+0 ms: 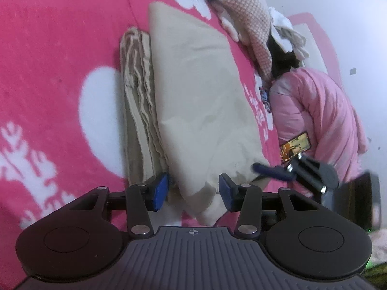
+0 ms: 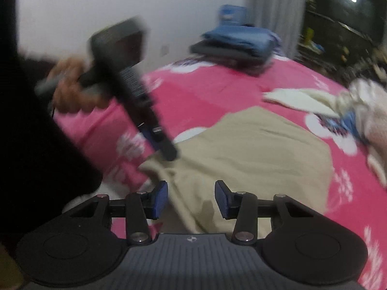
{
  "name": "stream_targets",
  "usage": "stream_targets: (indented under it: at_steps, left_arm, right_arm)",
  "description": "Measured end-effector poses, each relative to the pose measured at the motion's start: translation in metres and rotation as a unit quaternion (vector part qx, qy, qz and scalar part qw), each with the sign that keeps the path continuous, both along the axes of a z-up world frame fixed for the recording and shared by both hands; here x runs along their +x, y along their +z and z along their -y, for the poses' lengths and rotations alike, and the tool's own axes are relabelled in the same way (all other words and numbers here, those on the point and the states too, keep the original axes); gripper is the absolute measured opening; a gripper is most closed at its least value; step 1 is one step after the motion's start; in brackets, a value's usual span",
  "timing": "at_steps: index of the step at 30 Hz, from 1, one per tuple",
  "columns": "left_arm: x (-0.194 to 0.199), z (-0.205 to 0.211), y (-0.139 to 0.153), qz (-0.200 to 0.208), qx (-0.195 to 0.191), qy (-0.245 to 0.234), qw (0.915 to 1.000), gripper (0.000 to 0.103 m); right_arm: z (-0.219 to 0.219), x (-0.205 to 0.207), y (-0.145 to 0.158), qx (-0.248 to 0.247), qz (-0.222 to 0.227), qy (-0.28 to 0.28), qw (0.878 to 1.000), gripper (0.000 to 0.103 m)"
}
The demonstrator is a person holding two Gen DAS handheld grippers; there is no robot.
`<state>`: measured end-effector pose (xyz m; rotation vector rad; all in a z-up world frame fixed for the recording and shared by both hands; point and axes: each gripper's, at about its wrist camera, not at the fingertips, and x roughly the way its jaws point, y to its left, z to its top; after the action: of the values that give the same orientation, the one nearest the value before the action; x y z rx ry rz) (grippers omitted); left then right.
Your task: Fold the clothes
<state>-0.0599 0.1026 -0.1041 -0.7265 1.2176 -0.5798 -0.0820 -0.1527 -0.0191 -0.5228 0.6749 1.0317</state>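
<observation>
Beige garment [image 1: 200,101] lies half-folded centre frame on the pink blanket [image 1: 48,48], near corner poking btwn the left gripper [image 1: 192,192], whose jaws stand apart w/ nothing pinched; right gripper [image 2: 191,199] likewise spread over the same cloth, lower centre. To do it well I'd say pinch both near corners fully, lift evenly, lay edge to edge, smooth w/o dragging. Soft bed surface; folded blue clothes [image 2: 238,44] upper centre, pink jacket [image 1: 316,118] right, phone [image 1: 295,146] beside it, white wall behind.
</observation>
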Motion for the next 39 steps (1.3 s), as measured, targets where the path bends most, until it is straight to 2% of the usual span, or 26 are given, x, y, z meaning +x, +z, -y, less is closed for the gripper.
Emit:
stream_targets:
  at_steps: [3,7,11,13,19,23,24,25,28,31,33,36,39]
  left_arm:
    - [0.001,0.001,-0.002,-0.002,0.012,-0.001,0.9999,0.031]
    - [-0.003,-0.01,-0.003,-0.012,-0.011,0.011,0.9998,0.017]
    - [-0.005,-0.012,0.001,-0.004,-0.019,0.012,0.9997,0.014]
    - [-0.005,-0.014,0.001,-0.003,-0.027,0.014,0.9995,0.014]
    - [-0.004,-0.022,-0.003,-0.022,-0.074,0.034,0.9965,0.013]
    - [-0.006,-0.026,-0.004,-0.028,-0.095,0.048,0.9939,0.013]
    - [-0.007,-0.026,-0.003,-0.024,-0.099,0.049,0.9936,0.013]
    - [-0.009,-0.027,-0.001,-0.019,-0.106,0.05,0.9929,0.013]
    - [-0.016,-0.027,0.012,0.005,-0.121,0.041,0.9918,0.013]
    - [-0.021,-0.018,0.017,0.024,-0.087,0.013,0.9958,0.014]
    - [-0.017,-0.015,0.012,0.025,-0.076,-0.001,0.9968,0.018]
    - [-0.003,-0.02,0.006,0.028,-0.078,0.011,0.9965,0.032]
    - [0.019,-0.029,0.002,0.034,-0.057,0.049,0.9966,0.033]
  right_arm:
    - [-0.015,-0.015,-0.011,-0.031,0.043,0.028,0.998,0.047]
    - [-0.033,-0.02,-0.022,-0.052,0.083,0.038,0.994,0.043]
    - [-0.047,-0.027,-0.028,-0.073,0.13,0.039,0.988,0.032]
    - [-0.05,-0.031,-0.03,-0.077,0.146,0.037,0.986,0.032]
    - [-0.059,-0.049,-0.043,-0.099,0.225,0.059,0.967,0.031]
    - [-0.062,-0.049,-0.042,-0.1,0.239,0.049,0.965,0.031]
    - [-0.062,-0.049,-0.042,-0.099,0.241,0.045,0.964,0.028]
    - [-0.061,-0.049,-0.039,-0.093,0.24,0.038,0.966,0.009]
    - [-0.051,-0.051,-0.022,-0.056,0.226,0.015,0.972,0.008]
    - [-0.043,-0.052,-0.02,-0.048,0.206,0.024,0.977,0.008]
    - [-0.041,-0.051,-0.025,-0.045,0.188,0.022,0.981,0.008]
    - [-0.04,-0.048,-0.023,-0.035,0.189,0.011,0.981,0.008]
    - [-0.037,-0.044,-0.016,-0.02,0.182,0.002,0.983,0.008]
